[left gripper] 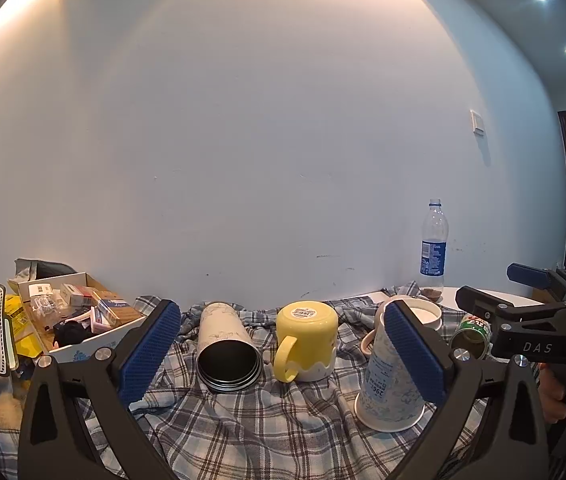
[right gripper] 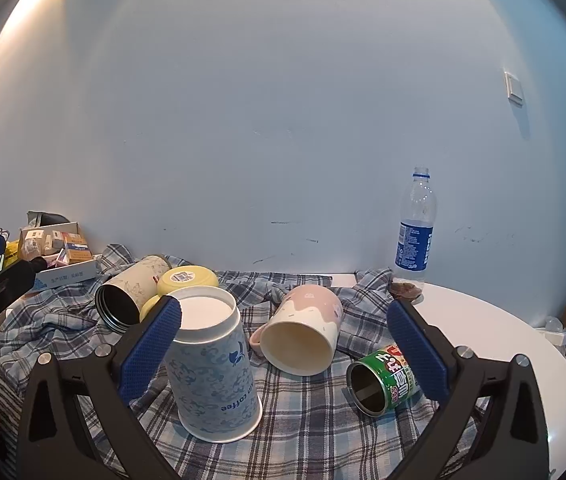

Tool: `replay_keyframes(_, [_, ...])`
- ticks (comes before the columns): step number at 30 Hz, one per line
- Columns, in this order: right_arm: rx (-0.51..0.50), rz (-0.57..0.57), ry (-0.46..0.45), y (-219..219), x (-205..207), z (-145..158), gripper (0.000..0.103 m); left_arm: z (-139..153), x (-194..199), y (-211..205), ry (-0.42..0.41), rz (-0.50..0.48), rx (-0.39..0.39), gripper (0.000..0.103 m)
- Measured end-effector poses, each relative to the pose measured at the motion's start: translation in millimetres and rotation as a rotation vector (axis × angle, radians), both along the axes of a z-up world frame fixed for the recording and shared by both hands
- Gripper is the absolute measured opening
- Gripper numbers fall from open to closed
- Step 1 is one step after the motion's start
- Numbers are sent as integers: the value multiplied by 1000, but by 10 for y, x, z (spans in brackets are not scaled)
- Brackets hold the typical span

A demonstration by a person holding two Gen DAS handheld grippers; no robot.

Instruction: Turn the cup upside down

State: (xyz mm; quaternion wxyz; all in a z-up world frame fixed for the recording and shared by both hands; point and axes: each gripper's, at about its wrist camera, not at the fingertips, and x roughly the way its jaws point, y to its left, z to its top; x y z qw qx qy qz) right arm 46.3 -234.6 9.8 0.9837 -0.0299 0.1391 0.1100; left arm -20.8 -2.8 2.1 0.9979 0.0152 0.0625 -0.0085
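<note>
A blue-patterned paper cup [right gripper: 213, 368] stands upside down on the plaid cloth [right gripper: 307, 432]; it also shows in the left wrist view [left gripper: 389, 384]. A yellow mug [left gripper: 307, 340] stands upside down, seen behind the paper cup in the right wrist view [right gripper: 187, 278]. A pink mug [right gripper: 303, 330] lies on its side, mouth toward me. A beige tumbler [left gripper: 227, 346] lies on its side, also in the right wrist view [right gripper: 131, 288]. A green can [right gripper: 383, 378] lies on its side. My left gripper [left gripper: 283, 354] is open and empty. My right gripper [right gripper: 283, 354] is open and empty.
A plastic water bottle [right gripper: 415, 232] stands at the back right on the white table [right gripper: 523, 344]. A cardboard box of small packets [left gripper: 79, 312] sits at the left. A white wall runs behind the table. The right gripper's body [left gripper: 523, 320] shows at the left view's right edge.
</note>
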Motion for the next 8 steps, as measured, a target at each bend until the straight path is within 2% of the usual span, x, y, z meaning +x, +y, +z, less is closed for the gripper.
replay_keyframes(8, [3, -9, -5, -16, -2, 9, 103, -3, 0, -6, 0, 0, 3, 103])
